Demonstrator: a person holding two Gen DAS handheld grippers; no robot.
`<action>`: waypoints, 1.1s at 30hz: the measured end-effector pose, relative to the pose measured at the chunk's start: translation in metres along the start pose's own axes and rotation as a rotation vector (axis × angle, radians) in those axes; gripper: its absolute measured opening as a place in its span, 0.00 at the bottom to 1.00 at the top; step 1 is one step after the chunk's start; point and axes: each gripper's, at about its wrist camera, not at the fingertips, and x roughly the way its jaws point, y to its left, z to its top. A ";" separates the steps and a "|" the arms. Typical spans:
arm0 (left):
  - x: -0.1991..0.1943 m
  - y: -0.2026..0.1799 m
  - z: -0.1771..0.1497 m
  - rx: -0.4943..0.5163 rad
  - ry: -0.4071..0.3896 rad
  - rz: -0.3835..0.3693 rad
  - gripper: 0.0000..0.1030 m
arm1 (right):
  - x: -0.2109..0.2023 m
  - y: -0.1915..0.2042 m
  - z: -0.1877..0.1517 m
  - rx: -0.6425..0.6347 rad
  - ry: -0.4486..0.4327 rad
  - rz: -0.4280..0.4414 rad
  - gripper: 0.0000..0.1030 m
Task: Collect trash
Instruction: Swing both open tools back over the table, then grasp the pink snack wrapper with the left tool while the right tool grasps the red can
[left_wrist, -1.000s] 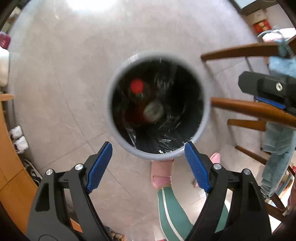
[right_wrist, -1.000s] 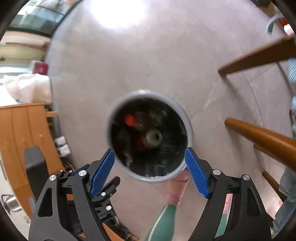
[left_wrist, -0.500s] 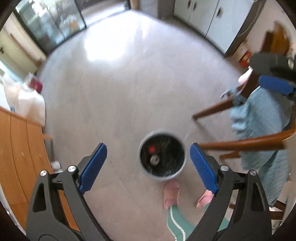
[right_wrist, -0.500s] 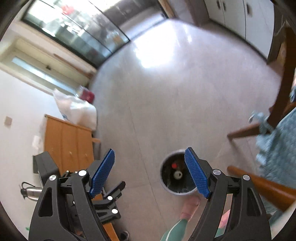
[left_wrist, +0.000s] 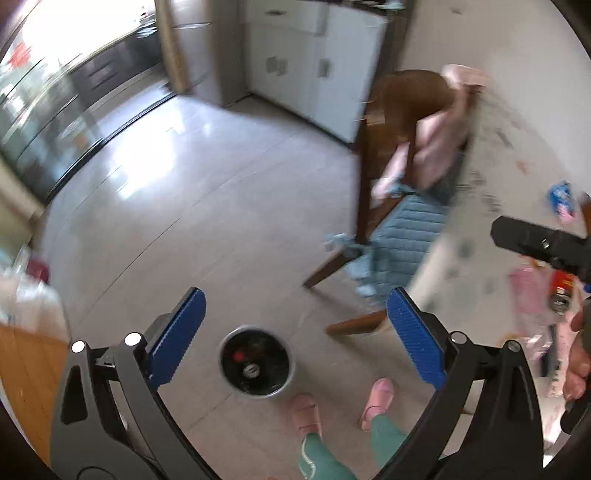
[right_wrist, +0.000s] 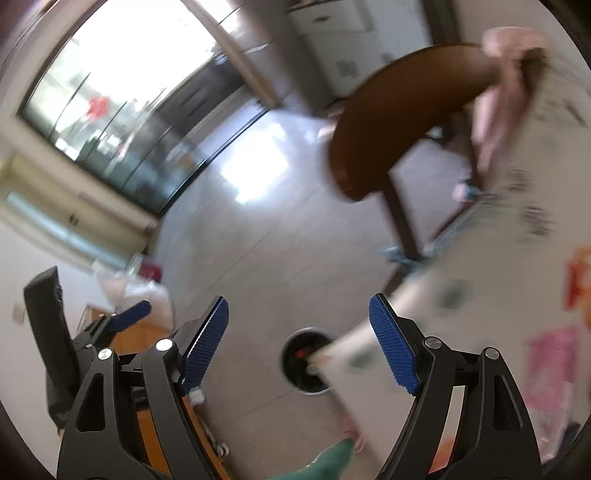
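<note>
left wrist: both tongs wide, empty; bin on grey tile floor.

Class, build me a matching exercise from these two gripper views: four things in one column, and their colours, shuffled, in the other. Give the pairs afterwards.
Things:
1. trash bin rim
2. slippers
3. chair cushion
4. left gripper finger pads

Colours:
A. pink
B. deep blue
C. grey
D. pale blue

Pairs: 1-C, 2-A, 3-D, 4-B
</note>
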 end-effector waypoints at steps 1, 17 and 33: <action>0.000 -0.019 0.007 0.032 -0.003 -0.027 0.93 | -0.010 -0.013 0.000 0.023 -0.016 -0.017 0.76; 0.020 -0.252 0.013 0.322 0.135 -0.256 0.93 | -0.157 -0.215 -0.054 0.388 -0.192 -0.309 0.77; 0.097 -0.333 -0.029 0.149 0.433 -0.177 0.93 | -0.130 -0.326 -0.088 0.600 0.006 -0.347 0.77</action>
